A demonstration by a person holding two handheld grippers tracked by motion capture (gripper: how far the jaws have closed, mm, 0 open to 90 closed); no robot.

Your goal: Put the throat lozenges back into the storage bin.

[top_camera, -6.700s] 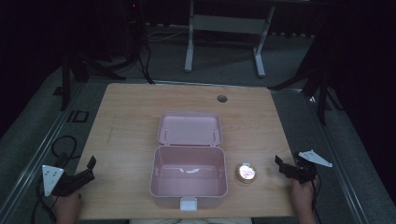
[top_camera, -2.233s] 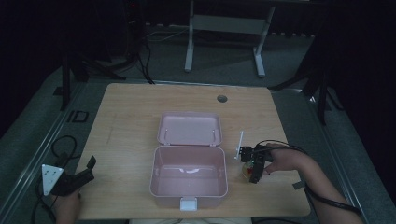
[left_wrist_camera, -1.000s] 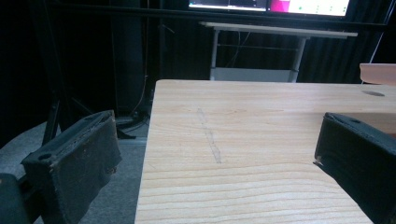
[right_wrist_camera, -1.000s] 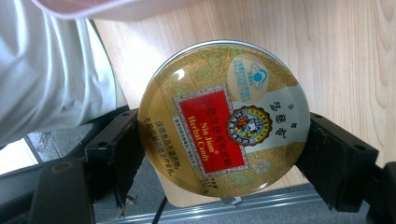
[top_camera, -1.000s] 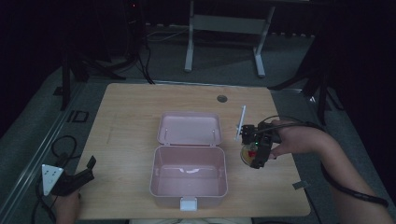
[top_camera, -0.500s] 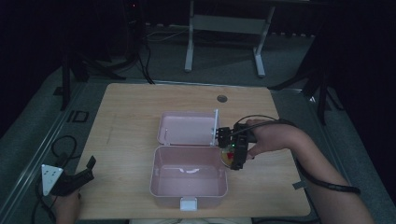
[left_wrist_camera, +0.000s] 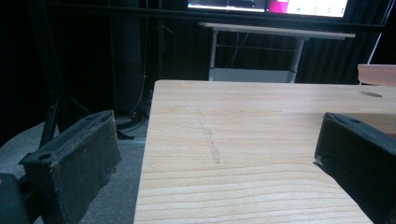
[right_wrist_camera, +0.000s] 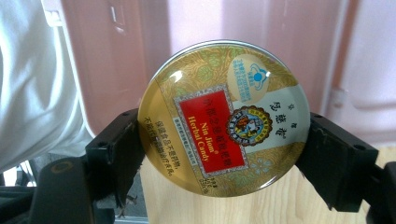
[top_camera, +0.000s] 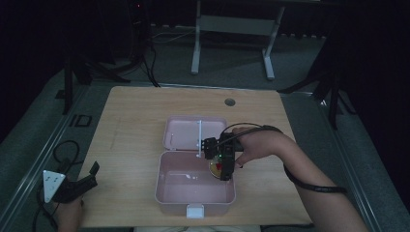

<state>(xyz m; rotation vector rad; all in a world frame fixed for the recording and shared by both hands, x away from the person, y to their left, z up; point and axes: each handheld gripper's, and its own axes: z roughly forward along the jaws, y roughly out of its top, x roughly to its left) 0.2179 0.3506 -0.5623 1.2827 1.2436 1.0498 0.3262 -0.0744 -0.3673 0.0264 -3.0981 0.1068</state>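
Candy tin (right_wrist_camera: pixel 224 119): round metal, glossy lid, judged light, rigid, slippery on the rim. Right gripper (top_camera: pixel 220 164) clamps it edge-to-edge btwn both jaws, lid facing cam, over the right side of the open pink box (top_camera: pixel 167 193). Wrist bent inward, forearm angled across table. Left gripper (left_wrist_camera: pixel 215 172): jaws wide, nothing btwn, parked at table edge.

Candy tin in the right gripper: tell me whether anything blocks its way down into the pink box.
Nothing visible does. The right gripper holds the candy tin over the right side of the pink box, whose lid lies open behind and whose inside looks bare.
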